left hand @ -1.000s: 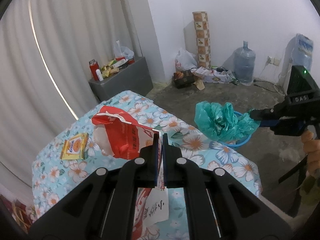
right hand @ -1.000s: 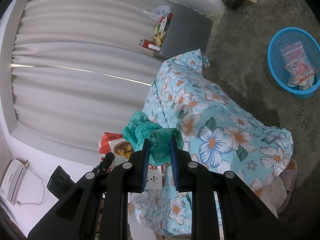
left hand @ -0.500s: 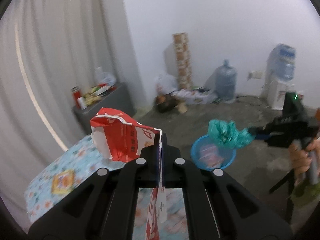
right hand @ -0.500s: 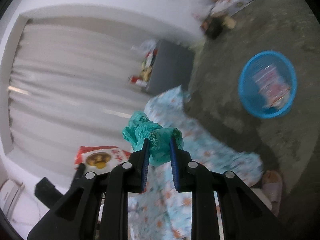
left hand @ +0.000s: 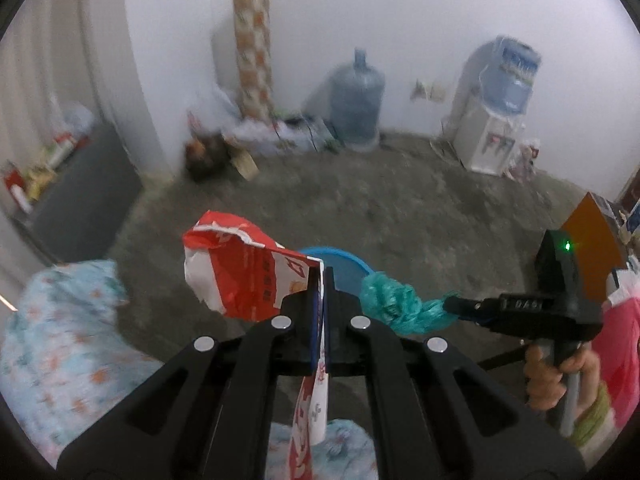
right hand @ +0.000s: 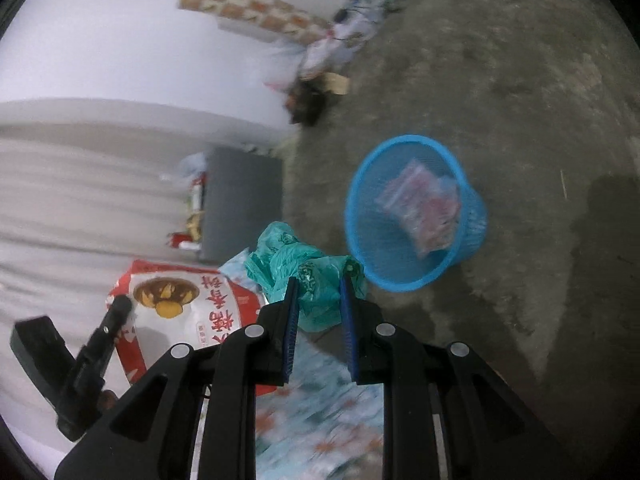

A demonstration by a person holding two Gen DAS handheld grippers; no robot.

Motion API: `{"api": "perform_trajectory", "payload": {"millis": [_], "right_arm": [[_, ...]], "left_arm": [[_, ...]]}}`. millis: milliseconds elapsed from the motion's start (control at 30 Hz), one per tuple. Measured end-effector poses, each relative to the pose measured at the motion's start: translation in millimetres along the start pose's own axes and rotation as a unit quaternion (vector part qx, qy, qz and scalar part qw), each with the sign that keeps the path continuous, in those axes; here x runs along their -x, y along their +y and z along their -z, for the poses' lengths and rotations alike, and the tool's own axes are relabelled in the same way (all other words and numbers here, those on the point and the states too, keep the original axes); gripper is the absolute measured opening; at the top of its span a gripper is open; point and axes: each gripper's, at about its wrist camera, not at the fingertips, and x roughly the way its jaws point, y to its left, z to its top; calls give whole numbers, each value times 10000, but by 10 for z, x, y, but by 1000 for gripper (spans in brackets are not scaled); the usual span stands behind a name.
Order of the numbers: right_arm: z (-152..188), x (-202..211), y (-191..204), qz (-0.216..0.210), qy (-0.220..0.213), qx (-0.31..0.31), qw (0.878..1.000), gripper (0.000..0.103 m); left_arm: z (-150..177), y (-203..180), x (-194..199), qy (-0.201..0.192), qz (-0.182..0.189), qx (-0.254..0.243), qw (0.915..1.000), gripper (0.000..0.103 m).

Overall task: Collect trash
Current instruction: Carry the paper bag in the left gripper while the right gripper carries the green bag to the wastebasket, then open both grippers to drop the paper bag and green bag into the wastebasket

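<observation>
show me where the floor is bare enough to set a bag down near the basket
Bare concrete floor borders the blue basket on its far and right sides, and runs toward the water dispenser. Crowded: the wall corner by the patterned roll and jug, with piled clutter.

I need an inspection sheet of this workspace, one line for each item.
Surface: table with floral cloth, blurred by motion; concrete floor.
Job's things: red snack bag and green plastic bag, both held in the air; blue basket on the floor, wrappers inside.
Clutter: grey cabinet with packets on top; heap of items by the patterned roll.
Grippers: left gripper shut on red snack bag; right gripper shut on green plastic bag.
Cables: too blurred to tell.
Surroundings: water bottle, dispenser, curtain.
</observation>
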Motion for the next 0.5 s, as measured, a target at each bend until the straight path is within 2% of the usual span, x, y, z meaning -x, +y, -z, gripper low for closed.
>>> {"api": "perform_trajectory", "payload": {"millis": [100, 200, 267, 300, 333, 367, 400, 500], "right_arm": [[-182, -302, -182, 135, 78, -138, 9998, 20], [-379, -676, -351, 290, 124, -208, 9993, 24], [-520, -981, -536, 663, 255, -368, 9968, 36], [-544, -1066, -598, 797, 309, -396, 9956, 47], [-570, -1150, -667, 1019, 352, -442, 9932, 49], [-587, -1201, -731, 1275, 377, -521, 9897, 50], [-583, -1217, -795, 1360, 381, -622, 9880, 50], [-546, -1152, -875, 1247, 297, -704, 9893, 54]], "left_arm": [[-89, 4, -571, 411, 37, 31, 9991, 0], [-125, 17, -970, 632, -2, -11, 9980, 0], [-141, 22, -1231, 780, -25, -4, 9969, 0], [-145, 22, -1333, 835, -34, 3, 9965, 0], [-138, 21, -1445, 898, -37, 12, 9960, 0], [-157, 19, -1559, 958, -41, 21, 9954, 0], [-134, 24, -1658, 1024, -48, 46, 9947, 0], [-143, -46, -1940, 1180, -210, -161, 9927, 1]]}}
